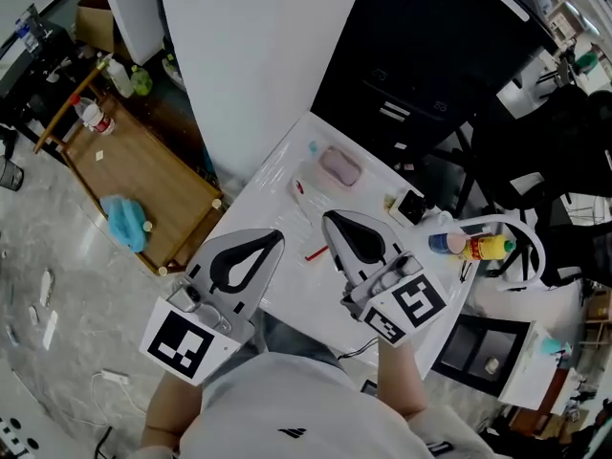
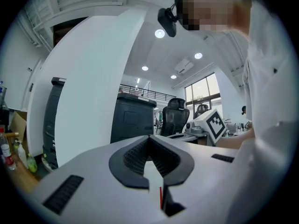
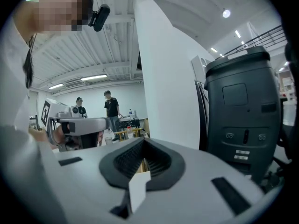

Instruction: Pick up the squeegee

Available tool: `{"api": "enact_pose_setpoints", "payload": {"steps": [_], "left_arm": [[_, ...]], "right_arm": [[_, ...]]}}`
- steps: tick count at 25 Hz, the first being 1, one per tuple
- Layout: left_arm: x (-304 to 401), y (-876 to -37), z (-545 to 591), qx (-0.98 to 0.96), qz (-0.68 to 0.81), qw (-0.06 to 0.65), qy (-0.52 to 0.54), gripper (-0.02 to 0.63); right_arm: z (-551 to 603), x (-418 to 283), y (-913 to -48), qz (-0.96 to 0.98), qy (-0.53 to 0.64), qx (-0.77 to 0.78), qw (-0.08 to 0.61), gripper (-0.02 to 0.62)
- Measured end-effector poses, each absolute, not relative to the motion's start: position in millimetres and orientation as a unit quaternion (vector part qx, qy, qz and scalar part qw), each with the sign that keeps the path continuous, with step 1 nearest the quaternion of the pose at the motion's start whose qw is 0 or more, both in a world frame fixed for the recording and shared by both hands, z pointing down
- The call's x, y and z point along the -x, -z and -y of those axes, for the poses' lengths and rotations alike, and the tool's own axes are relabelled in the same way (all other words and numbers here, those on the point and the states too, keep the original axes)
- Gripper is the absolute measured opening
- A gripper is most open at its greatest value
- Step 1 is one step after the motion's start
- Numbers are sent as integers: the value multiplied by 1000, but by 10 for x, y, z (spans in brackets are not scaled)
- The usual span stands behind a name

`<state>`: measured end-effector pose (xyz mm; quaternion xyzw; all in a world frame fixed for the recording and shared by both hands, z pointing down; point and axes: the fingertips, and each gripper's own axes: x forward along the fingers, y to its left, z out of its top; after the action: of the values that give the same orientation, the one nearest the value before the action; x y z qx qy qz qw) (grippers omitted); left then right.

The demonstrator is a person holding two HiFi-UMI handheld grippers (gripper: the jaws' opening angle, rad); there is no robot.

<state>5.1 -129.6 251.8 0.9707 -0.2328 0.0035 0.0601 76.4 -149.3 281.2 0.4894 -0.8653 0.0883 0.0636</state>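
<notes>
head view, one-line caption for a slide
Left gripper and right gripper, both shut and empty, at the white table.

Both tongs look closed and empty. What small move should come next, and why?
Probably open the right tongs. They hang shut and empty over the white table, close to the pink item, and shut tongs cannot take hold of anything.

Open-plan office or lab: big black machine [image 3: 243, 111], office chair [image 2: 176, 120], white worktable [image 1: 273, 185], ceiling downlights [image 2: 160, 33].

A pink pad [image 1: 339, 167] lies on the white table [image 1: 274, 187] near a black cabinet [image 1: 430, 55].
</notes>
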Motion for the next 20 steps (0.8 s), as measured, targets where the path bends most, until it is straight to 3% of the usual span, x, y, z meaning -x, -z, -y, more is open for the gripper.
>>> {"api": "enact_pose_setpoints", "payload": {"steps": [20], "left_arm": [[-119,-2746,1481,-958,274,79,-31,12]], "right_arm": [[2010,-1046,-3796,856,-149,-468,160,9]]}}
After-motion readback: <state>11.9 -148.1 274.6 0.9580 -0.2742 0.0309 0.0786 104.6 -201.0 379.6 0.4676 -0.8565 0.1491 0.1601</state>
